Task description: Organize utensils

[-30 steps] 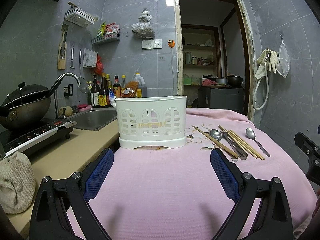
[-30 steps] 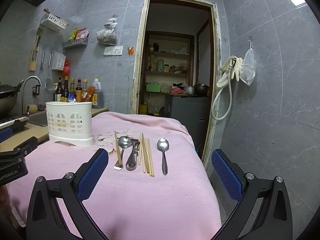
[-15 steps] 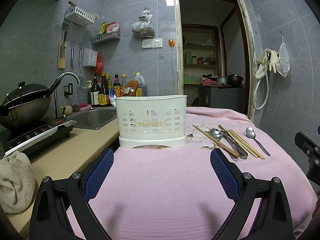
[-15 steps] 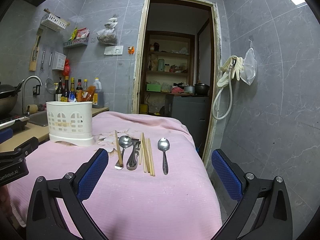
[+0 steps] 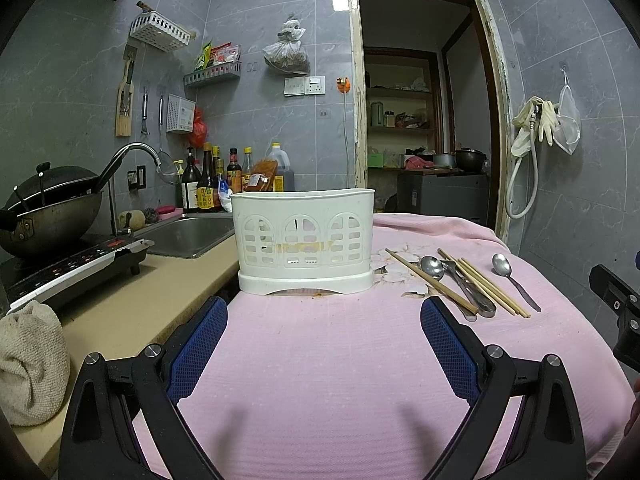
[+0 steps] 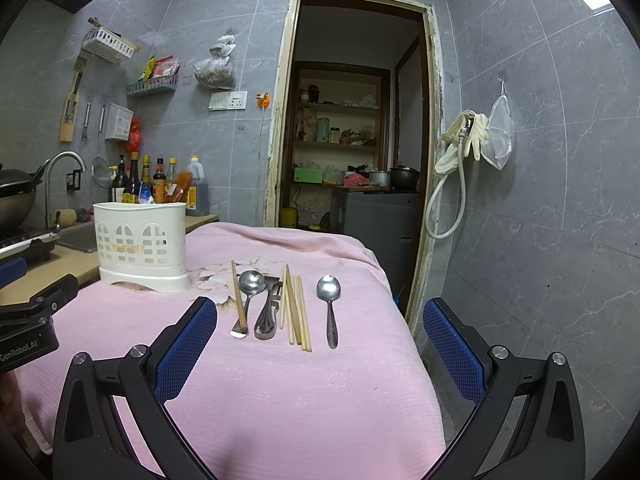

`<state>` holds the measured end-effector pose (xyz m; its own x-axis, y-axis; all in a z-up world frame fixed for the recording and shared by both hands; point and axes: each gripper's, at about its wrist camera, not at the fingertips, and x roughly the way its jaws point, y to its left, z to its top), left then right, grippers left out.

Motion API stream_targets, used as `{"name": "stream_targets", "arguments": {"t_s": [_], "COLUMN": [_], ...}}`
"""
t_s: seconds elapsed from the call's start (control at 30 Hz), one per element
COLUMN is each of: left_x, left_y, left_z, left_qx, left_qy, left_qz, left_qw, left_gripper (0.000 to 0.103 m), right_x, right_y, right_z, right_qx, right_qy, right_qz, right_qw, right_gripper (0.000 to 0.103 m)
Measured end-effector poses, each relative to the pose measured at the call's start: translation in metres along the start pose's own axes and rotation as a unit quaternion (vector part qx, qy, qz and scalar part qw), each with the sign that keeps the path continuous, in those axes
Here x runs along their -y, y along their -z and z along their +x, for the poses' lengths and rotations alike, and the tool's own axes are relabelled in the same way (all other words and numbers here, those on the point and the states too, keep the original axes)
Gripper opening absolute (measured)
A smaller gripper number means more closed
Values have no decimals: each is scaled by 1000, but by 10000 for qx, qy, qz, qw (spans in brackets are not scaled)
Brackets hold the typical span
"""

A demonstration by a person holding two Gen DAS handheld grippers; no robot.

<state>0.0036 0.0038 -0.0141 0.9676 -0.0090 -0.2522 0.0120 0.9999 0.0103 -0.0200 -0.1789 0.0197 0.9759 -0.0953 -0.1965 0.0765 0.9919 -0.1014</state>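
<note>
Utensils (image 6: 280,306) lie ahead of open right tool (image 6: 320,334).

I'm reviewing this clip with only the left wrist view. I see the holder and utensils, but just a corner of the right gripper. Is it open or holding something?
Observer: The right gripper is open, with nothing between its fingers.
Reviewer: What is it aimed at?
Observer: The utensil row. The lone spoon lies roughly midway between its fingers.
Reviewer: Does the table continue right of that spoon?
Observer: No. The pink cloth drops off close to the spoon's right, with grey tiles beyond.
</note>
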Motion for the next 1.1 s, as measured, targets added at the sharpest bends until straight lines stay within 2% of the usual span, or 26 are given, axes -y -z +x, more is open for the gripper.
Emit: {"name": "stream_targets", "arguments": {"t_s": [0.5, 0.73, 0.93, 1.1], "left_x": [4, 11, 37, 61], "left_y": [-1, -35, -62, -71], "left_z": [3, 17, 53, 95], "left_qx": [-25, -229, -698, -1332], "left_qy": [-8, 488, 899, 1324], "left_qz": [125, 112, 385, 475], "left_qw": [9999, 9985, 9928, 9810], "left_gripper": [95, 95, 95, 95], "right_x": [-6, 9, 30, 54], "right_y": [4, -8, -21, -28], "right_z": [4, 19, 46, 87], "right_qx": [-43, -133, -400, -947], "right_qy": [-130, -379, -524, -694], "right_qz": [-13, -50, -303, -353], "right_qw": [9999, 9992, 9974, 9925], "right_gripper": [103, 103, 103, 103]}}
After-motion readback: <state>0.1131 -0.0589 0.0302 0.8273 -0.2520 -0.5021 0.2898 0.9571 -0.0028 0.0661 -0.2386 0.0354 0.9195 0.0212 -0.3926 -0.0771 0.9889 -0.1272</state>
